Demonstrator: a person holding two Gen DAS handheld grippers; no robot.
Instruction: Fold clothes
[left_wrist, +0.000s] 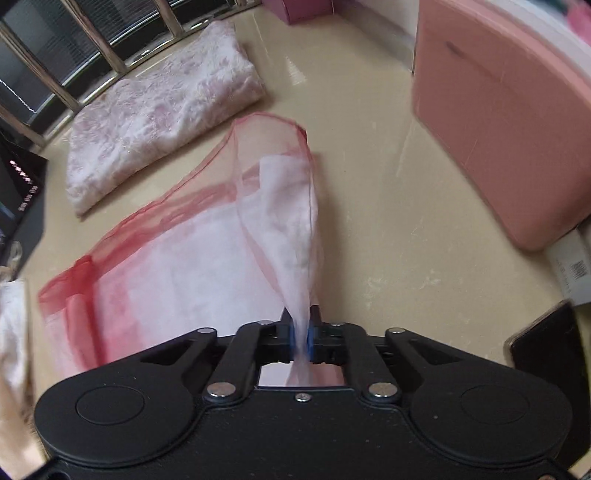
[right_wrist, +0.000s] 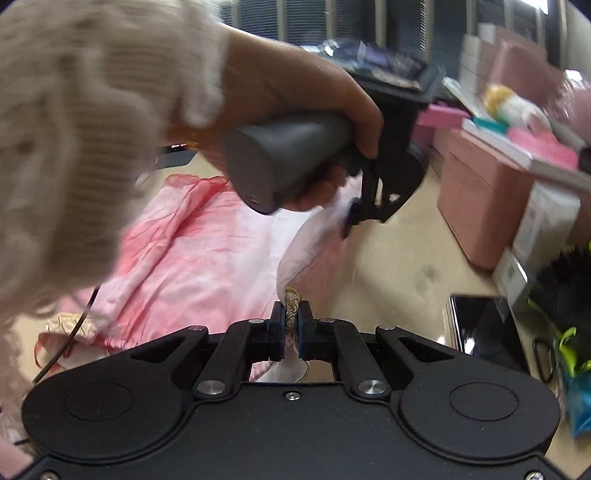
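The left claw (left_wrist: 302, 334) is clamped on a lifted fold of the pink garment (left_wrist: 177, 266), its blue pads pinching the sheer fabric so that a twisted strip rises away from the claw while the rest lies spread on the cream bench (left_wrist: 388, 236); in the right wrist view the right claw (right_wrist: 292, 325) is closed on a gold, glittery trim at the garment's edge, with pale cloth arching up from it toward the left claw (right_wrist: 352, 218), which a hand (right_wrist: 303, 103) in a cream knitted sleeve (right_wrist: 74, 122) holds by its dark handle above the bench; the garment's red-tinged gauze hem runs along its far side; a second, folded pale pink patterned cloth (left_wrist: 159, 110) lies beyond it near the far edge, apart from it; a pink box (left_wrist: 495, 118) stands toward the right edge; a dark phone (right_wrist: 487, 332) lies near the right edge, beside the right claw's body.
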